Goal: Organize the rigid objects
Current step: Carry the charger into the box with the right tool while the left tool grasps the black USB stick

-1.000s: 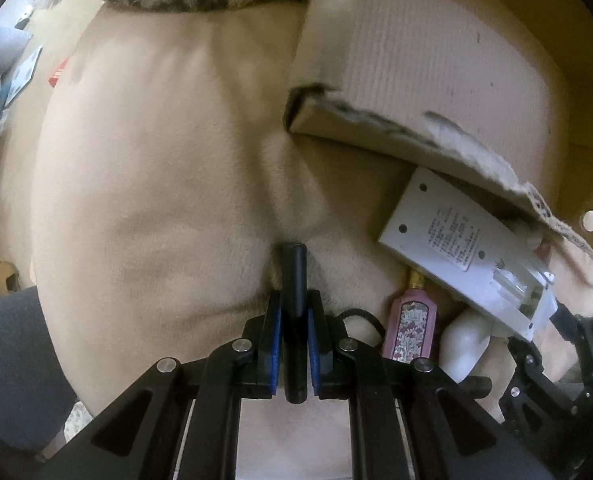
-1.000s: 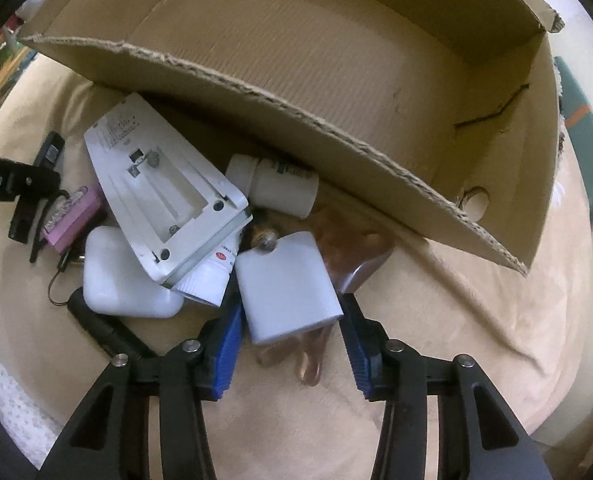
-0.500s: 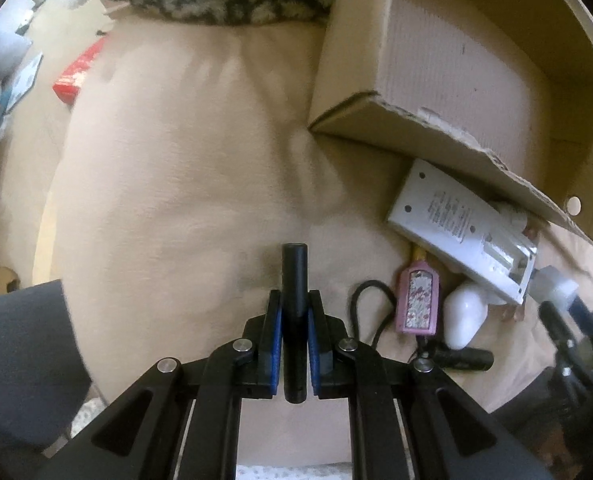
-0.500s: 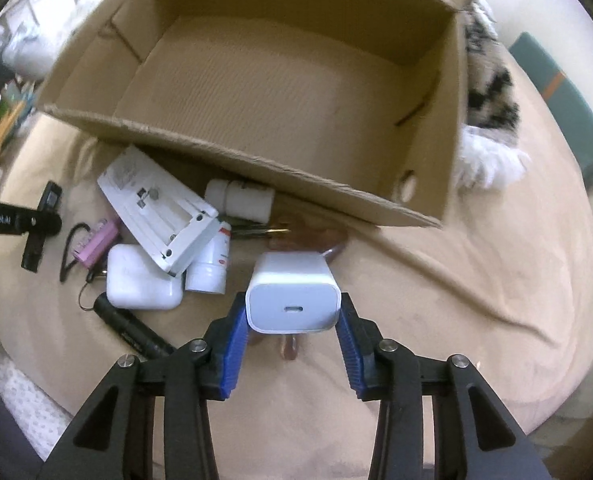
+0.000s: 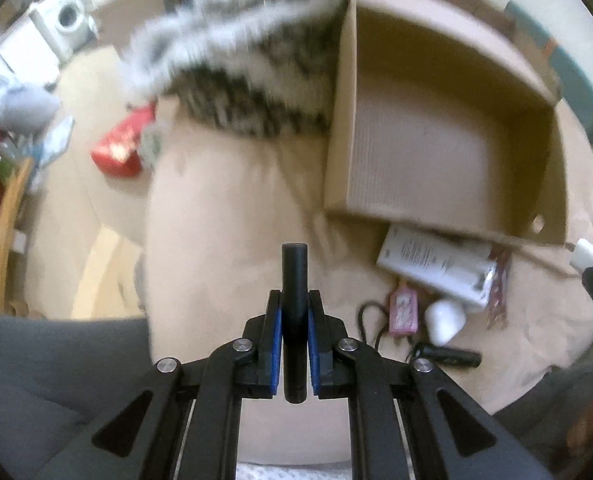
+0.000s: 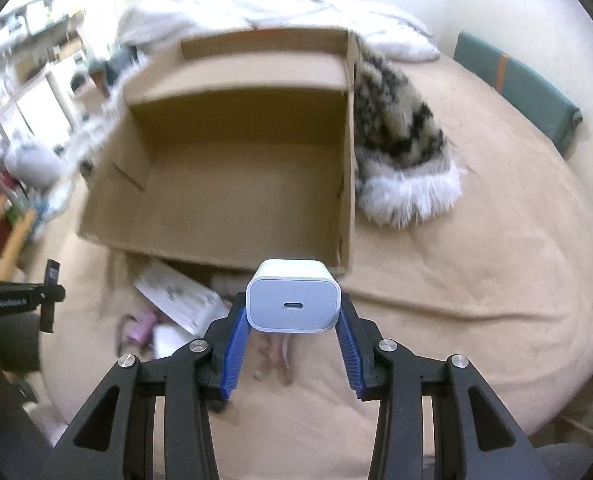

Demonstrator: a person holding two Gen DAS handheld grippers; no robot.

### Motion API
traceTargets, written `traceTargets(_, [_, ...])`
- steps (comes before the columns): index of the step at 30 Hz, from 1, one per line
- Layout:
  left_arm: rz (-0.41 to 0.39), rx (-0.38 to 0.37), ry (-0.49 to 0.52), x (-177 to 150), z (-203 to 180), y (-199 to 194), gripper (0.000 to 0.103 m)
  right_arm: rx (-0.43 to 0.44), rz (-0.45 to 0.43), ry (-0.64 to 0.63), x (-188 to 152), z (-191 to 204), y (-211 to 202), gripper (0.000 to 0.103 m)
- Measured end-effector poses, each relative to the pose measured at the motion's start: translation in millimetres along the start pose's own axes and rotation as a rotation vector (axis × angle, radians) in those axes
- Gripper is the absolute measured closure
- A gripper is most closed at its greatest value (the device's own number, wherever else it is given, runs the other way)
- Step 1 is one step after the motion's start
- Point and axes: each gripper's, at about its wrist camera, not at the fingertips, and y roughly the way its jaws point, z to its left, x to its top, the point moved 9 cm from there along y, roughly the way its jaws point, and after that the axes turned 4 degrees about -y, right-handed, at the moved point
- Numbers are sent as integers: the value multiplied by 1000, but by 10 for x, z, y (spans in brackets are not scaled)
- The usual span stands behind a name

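Left wrist view: left hand-held gripper [image 5: 295, 344] clamps a black cylinder [image 5: 295, 280], now carried higher than 1 second ago, with the empty cardboard box [image 5: 436, 148] ahead on the bed [image 5: 224, 216]. Right wrist view: right hand-held gripper [image 6: 294, 334] grips a white charger [image 6: 293, 300], lifted off the pile and facing the box opening. Both items look ready to drop in.
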Motion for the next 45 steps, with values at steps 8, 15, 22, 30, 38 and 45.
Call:
traceTargets(8, [-167, -42, -13, 620, -183, -652, 93, 94, -132, 34, 419, 152, -230, 60])
traceTargets(15, [-238, -151, -12, 1187, -545, -1010, 93, 104, -165, 4, 766, 218, -151, 60])
traceTargets(22, [-312, -182, 53, 1643, -997, -1121, 93, 96, -176, -21, 1094, 212, 55, 60])
traceTargets(30, [-190, -142, 192, 1557, -1478, -222, 93, 107, -90, 14, 1093, 145, 598, 60])
traceTargets(38, [-88, -50, 297, 1268, -1510, 619, 93, 89, 66, -13, 782, 138, 1082, 60])
traceTargets(45, [6, -18, 256, 1189, -1378, 951, 93, 116, 147, 11, 671, 163, 1327, 60])
